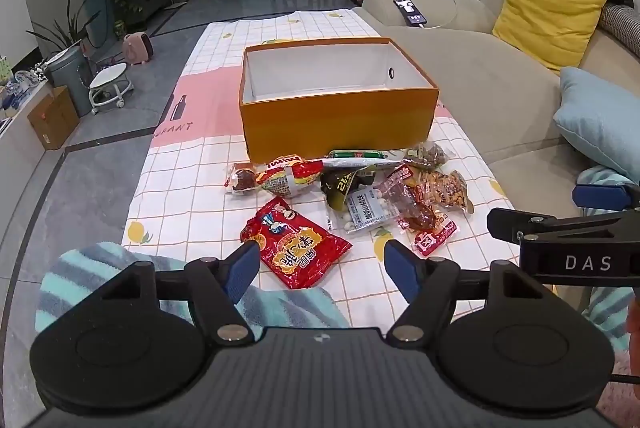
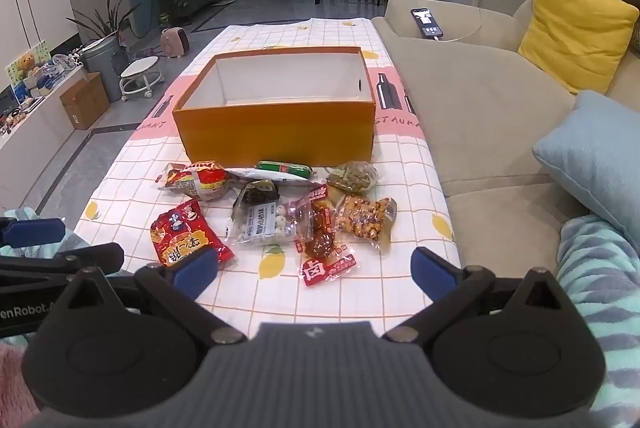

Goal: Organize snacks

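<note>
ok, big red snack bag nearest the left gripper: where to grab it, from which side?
Take the red snack bag by its near crimped corner, coming from the left gripper side. It lies flat on the tablecloth, apart from the other packets, its near corner pointing between the open jaws. Its puffed middle looks likelier to slip, so pinch the flat seam edge low.

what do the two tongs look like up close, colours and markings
Both, left tongs and right tongs, are matte black linkages with silver rivets, round side discs, a ribbed grey body and blue pads. White lettering reads "DAS" on the right one, "enRobot" on the left.
</note>
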The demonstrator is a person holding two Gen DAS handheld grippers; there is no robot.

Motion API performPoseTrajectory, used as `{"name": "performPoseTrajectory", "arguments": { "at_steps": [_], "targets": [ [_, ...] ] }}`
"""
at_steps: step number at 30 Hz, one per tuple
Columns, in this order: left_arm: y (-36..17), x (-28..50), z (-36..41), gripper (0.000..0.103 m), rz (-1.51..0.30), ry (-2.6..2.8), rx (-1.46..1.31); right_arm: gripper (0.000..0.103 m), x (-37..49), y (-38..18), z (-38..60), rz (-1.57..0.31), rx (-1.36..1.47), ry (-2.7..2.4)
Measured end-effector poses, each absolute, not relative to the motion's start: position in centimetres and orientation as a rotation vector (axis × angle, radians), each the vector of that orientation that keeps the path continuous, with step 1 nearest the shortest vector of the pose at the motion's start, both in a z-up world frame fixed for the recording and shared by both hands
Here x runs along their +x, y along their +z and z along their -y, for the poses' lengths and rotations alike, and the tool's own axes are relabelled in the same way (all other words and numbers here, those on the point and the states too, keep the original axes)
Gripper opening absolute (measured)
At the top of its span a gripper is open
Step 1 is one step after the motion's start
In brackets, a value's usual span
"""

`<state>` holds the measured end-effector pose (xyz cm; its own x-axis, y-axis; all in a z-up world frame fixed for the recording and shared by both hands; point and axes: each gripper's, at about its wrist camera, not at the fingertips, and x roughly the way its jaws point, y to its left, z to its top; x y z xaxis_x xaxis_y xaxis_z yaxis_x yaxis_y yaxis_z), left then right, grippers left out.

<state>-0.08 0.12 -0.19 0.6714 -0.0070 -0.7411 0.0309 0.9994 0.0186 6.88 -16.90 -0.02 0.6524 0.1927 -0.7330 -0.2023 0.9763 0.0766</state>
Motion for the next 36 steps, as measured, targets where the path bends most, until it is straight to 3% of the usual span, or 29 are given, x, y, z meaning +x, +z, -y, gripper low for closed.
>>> {"name": "performPoseTrajectory", "arguments": {
  "at_steps": [36],
  "targets": [
    [-0.74,-0.18,0.13,0.083,-0.841,-0.027,0.031,0.099,7.01,0.10,16.95,-0.833,-0.015,0.217]
  ]
}}
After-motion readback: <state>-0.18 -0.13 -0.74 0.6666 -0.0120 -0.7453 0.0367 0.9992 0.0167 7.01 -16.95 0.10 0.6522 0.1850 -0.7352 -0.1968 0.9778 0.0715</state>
